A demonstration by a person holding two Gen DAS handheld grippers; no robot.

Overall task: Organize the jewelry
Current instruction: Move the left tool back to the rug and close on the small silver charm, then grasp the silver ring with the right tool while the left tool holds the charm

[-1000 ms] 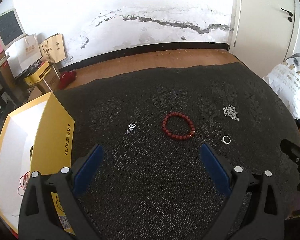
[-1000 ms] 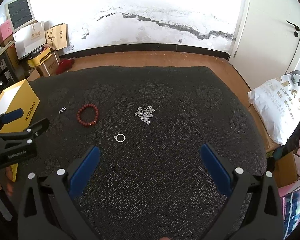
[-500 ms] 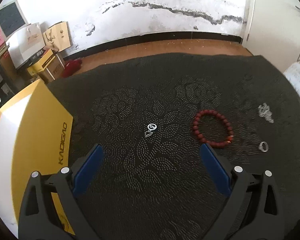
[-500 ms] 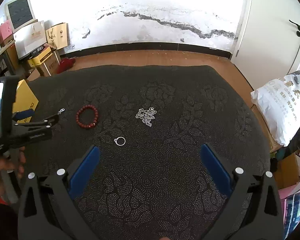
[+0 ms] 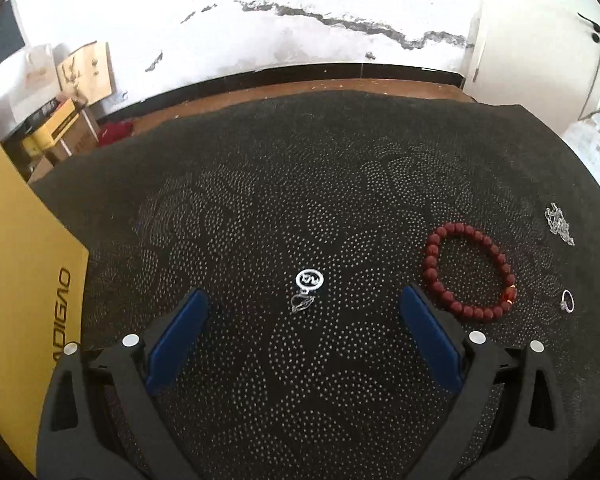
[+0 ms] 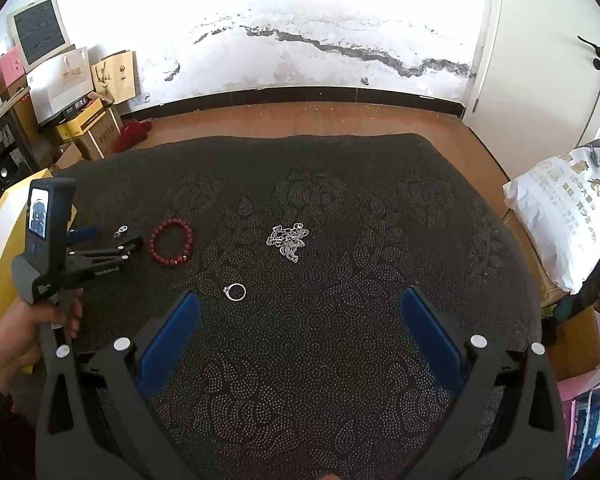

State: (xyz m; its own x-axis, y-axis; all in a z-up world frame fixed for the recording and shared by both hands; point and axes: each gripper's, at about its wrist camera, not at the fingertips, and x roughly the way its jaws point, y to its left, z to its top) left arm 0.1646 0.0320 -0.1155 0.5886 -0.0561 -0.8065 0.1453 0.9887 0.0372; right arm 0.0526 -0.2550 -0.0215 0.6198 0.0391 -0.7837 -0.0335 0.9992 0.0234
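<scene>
Black patterned cloth (image 5: 260, 208): covered the table and carried all four pieces of jewelry.
Left gripper (image 5: 304, 312): jaws stood wide apart and held nothing; it hovered low over the cloth, with the silver pendant (image 5: 309, 280) lying between its blue fingers (image 5: 176, 340), just ahead of their tips.
Red bead bracelet (image 5: 468, 272): lay flat, just beside the left gripper's right finger.
Silver ring (image 6: 236, 292): lay apart from the bracelet, just ahead of the right gripper's left finger.
Silver chain (image 6: 288, 240): lay in a loose heap near the cloth's middle.
Right gripper (image 6: 296, 320): spread wide, empty, held above the near part of the cloth.
Yellow box (image 5: 16, 264): stood at the cloth's left edge.
Person's hand (image 6: 16, 340): gripped the left gripper's handle.
</scene>
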